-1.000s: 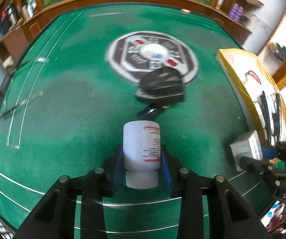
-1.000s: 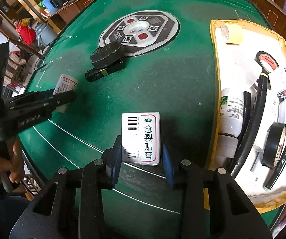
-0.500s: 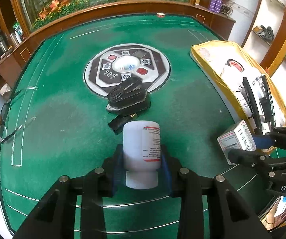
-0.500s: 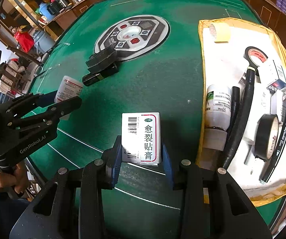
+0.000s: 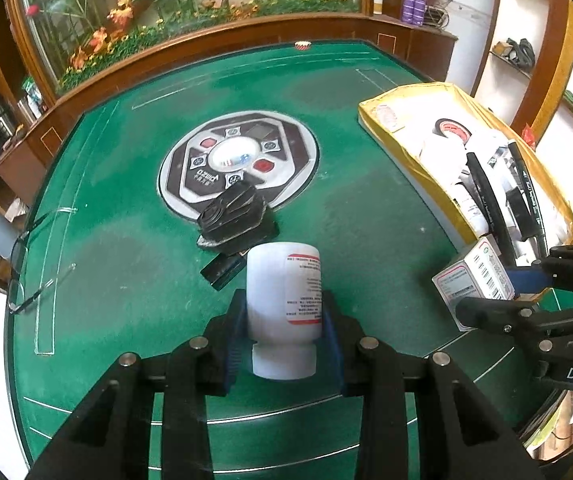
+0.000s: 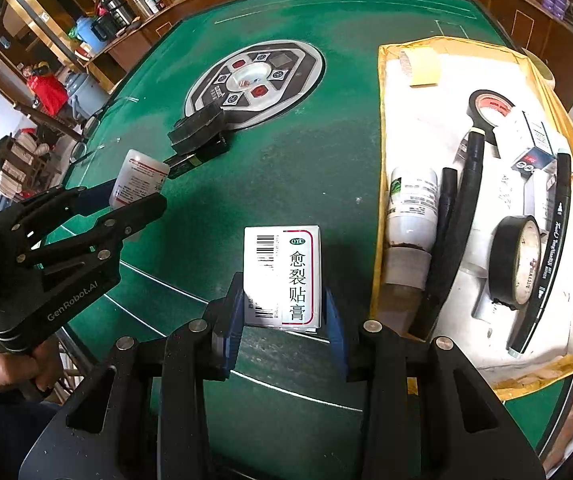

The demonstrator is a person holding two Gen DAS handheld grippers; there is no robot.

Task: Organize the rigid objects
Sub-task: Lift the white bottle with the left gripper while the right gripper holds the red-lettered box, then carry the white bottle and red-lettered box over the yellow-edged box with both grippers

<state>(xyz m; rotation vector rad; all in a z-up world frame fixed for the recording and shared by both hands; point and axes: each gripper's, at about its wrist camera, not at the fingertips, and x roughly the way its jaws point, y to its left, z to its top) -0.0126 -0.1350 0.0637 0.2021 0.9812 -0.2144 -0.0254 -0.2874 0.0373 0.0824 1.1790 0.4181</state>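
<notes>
My left gripper is shut on a white pill bottle with a red-edged label, held above the green table; it also shows in the right wrist view. My right gripper is shut on a white medicine box with Chinese print and a barcode, held above the table beside the yellow tray. The box shows in the left wrist view too. A black case on a flat black item lies mid-table.
The yellow tray at the right holds a white bottle, black tape rolls, black tubes, a marker and small boxes. A round control panel is set in the table's middle. Wooden rim and shelves surround the table.
Both grippers have lifted and pulled back with their objects still held; the table and tray look farther away. The left view has tilted up, showing the far rim and plants.
</notes>
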